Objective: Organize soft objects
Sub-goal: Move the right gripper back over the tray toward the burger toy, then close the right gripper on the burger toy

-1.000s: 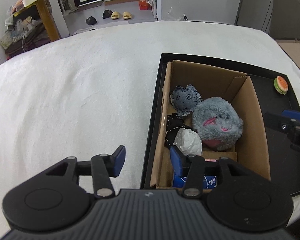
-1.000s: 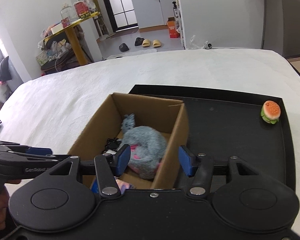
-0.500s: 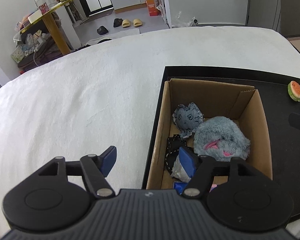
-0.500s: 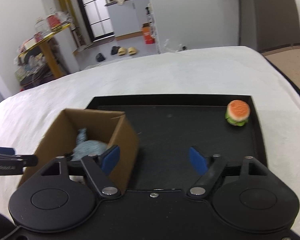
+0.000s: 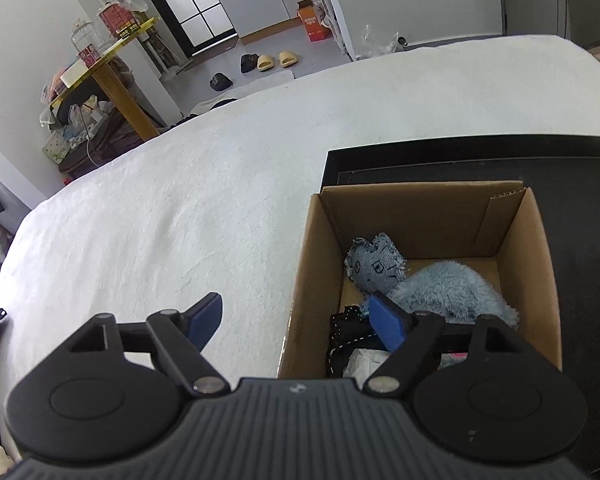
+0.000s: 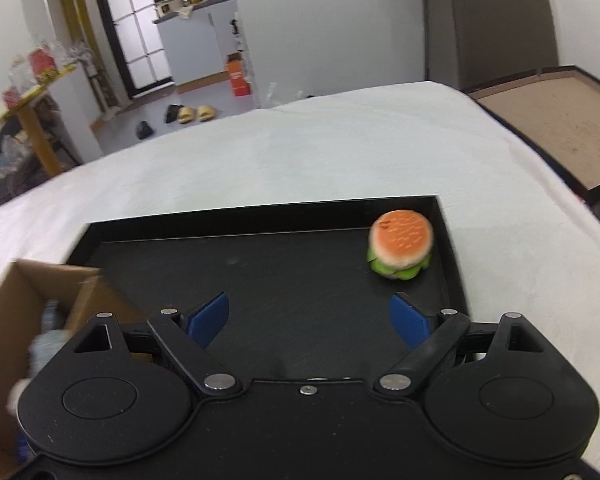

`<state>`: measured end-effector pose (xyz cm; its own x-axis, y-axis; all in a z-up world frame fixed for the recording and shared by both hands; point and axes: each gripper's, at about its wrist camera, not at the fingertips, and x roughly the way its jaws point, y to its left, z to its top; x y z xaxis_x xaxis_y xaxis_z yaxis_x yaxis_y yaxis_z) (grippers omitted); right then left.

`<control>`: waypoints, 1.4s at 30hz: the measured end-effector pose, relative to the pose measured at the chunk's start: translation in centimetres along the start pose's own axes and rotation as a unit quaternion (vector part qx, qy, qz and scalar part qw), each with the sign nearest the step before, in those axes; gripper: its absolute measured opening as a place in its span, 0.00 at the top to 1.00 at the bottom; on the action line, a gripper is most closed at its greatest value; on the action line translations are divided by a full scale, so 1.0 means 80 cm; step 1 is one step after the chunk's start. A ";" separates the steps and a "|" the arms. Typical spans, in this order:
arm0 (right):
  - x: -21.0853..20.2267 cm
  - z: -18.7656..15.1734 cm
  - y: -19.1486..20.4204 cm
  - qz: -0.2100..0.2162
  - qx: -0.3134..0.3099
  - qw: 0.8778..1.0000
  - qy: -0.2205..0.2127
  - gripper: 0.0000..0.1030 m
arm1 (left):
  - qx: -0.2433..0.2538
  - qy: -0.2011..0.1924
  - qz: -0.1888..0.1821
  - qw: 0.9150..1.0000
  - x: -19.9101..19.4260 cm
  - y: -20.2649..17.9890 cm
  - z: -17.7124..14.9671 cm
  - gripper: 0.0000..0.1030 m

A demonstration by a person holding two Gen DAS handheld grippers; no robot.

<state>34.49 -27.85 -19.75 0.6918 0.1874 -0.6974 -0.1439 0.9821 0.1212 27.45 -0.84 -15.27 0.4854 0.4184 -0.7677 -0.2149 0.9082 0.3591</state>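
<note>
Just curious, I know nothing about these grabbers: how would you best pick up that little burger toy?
Grip the burger toy across its round sides, coming down from above with the right gripper open; it sits upright near the black tray corner, so sideways approach looks cramped.

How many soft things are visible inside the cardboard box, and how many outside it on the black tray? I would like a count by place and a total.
Inside the cardboard box: 4 (denim doll, fluffy blue plush, black dotted fabric, white bundle)
On the black tray, outside the box: 1 (burger toy)
Total: 5
</note>
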 end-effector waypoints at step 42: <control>0.020 -0.013 -0.011 -0.046 -0.033 0.998 -0.022 0.67 | -0.010 0.038 -0.009 0.999 -0.004 0.015 -0.017 0.23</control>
<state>35.02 -28.41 -21.70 0.7347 0.0979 -0.6713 -0.1236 0.9923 0.0095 25.86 0.14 -15.27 0.4244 0.4005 -0.8121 -0.2241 0.9154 0.3343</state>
